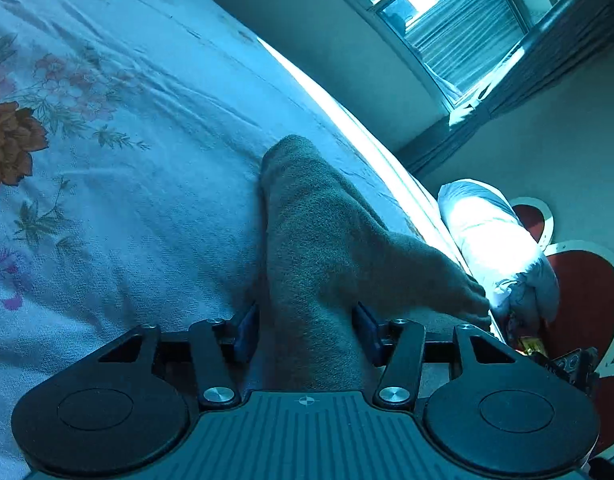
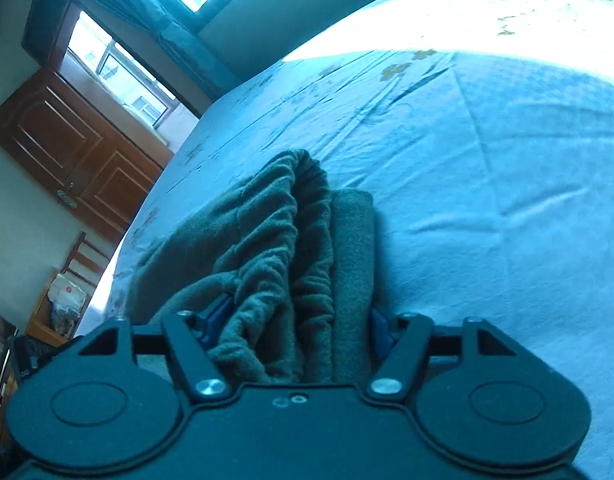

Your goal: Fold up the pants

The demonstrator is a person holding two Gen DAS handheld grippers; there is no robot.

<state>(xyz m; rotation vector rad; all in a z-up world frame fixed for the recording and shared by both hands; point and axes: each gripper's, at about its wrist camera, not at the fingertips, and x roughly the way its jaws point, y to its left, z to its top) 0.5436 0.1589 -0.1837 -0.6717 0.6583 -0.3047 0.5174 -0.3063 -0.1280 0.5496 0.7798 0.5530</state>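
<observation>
Now the left gripper (image 1: 307, 332) is clamping a leg end of the pants (image 1: 319, 232), lying on the floral bed (image 1: 127, 140), while the right gripper (image 2: 297, 330) is pinching the bunched waistband (image 2: 303, 216) just above the sheet.

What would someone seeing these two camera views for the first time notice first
The grey-green fleece pants stand out first: a bunched wad with its gathered waistband fills the middle of the right wrist view, held between the fingers of the right gripper. In the left wrist view, another part of them runs up from the left gripper across the floral bedsheet. Next comes the bright window at upper right there.
</observation>
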